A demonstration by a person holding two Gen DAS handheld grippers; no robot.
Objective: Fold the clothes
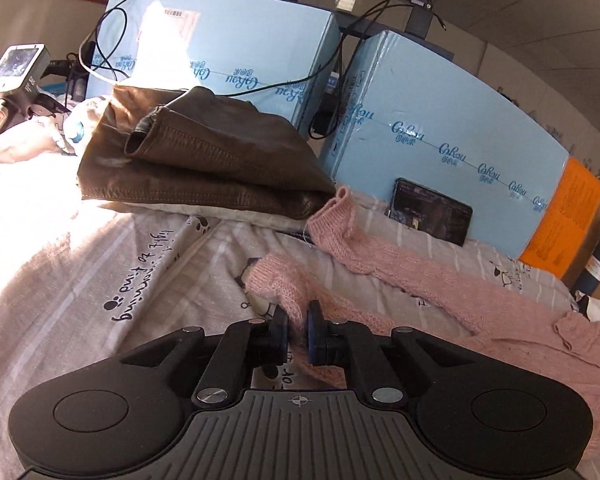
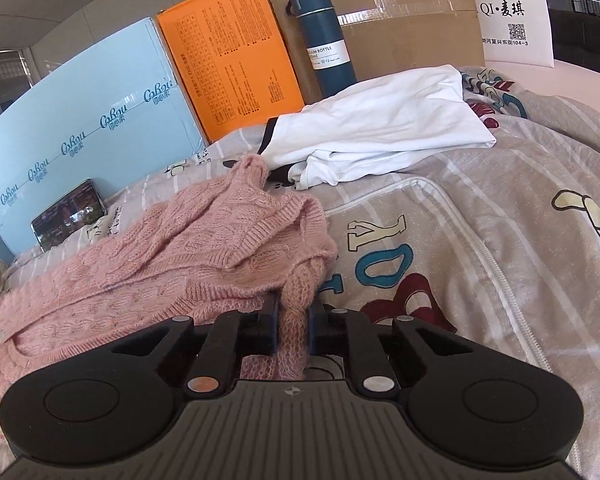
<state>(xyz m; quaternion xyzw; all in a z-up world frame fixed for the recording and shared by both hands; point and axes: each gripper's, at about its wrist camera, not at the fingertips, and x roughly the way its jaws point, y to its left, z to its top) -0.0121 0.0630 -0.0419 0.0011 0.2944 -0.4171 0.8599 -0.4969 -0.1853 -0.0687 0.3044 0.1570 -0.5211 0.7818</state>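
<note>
Both tongs [image 1: 296, 334] [image 2: 294, 318] on pink sweater [image 2: 172, 248].

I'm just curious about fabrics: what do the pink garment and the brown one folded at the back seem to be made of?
The pink sweater looks like fuzzy knitted yarn, perhaps wool or mohair: cable patterns, ribbed hems and a hairy halo show. The brown jacket looks like leather or an imitation: smooth, faintly shiny, with stitched seams.
</note>
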